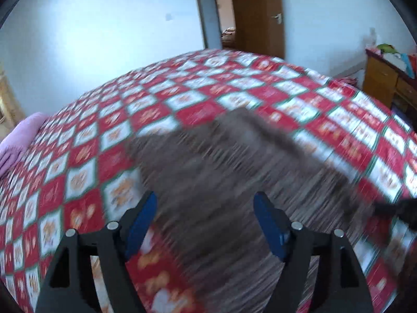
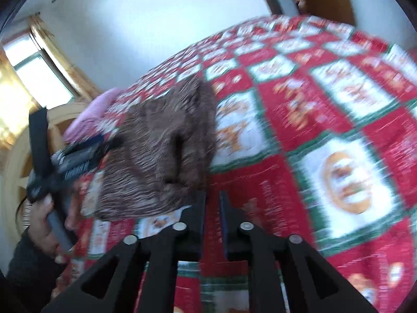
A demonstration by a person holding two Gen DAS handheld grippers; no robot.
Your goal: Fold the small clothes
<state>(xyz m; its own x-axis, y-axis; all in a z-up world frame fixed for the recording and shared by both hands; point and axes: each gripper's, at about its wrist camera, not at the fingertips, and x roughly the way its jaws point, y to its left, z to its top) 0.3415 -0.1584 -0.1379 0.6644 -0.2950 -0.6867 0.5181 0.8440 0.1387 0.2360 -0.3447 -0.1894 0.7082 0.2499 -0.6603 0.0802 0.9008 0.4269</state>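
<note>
A brown striped garment [image 1: 221, 172] lies spread on the red and white checked bed cover [image 1: 104, 135], blurred by motion. My left gripper [image 1: 206, 208] is open, its blue pads wide apart just above the garment's near edge. In the right wrist view the garment [image 2: 161, 140] lies bunched at the left, and my right gripper [image 2: 212, 203] has its fingers almost together just right of the garment's near corner, with no cloth seen between them. The left gripper [image 2: 78, 154] shows there at the garment's far left edge, held by a hand.
A pink pillow [image 1: 18, 138] lies at the bed's left end. A wooden desk [image 1: 391, 78] with items stands at the right, past the bed. A wooden door [image 1: 255, 13] and a doorway are behind the bed. A window [image 2: 34, 73] is at the left.
</note>
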